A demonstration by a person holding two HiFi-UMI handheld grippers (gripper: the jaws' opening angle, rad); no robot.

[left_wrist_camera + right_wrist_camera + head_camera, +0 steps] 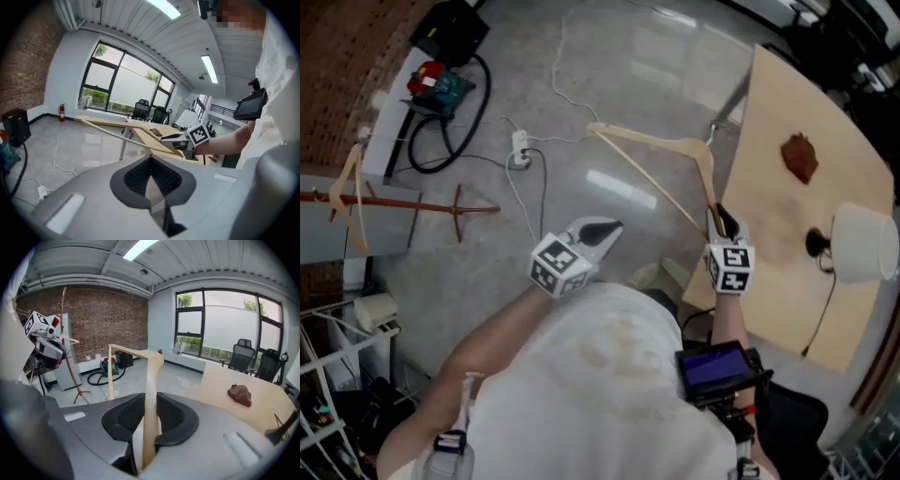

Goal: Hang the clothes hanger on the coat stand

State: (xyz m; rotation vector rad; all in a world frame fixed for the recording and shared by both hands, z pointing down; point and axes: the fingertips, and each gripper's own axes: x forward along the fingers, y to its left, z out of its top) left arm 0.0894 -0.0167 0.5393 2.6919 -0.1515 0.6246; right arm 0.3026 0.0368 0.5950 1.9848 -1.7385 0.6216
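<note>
Coat stand, well left of the desk: top cut off by the head view's left edge; hanger, off the desk's left side: near end hidden inside the right gripper; brown lump on the desk: too small to identify; white object at the desk's right: runs past the frame edge; desk itself cropped there too.

At the lower centre, the left gripper has its jaws closed tip to tip, and nothing is between them. Behind it, at the middle of the frame, the right gripper holds a wooden hanger. The hanger reaches to the left above the grey floor.
</note>
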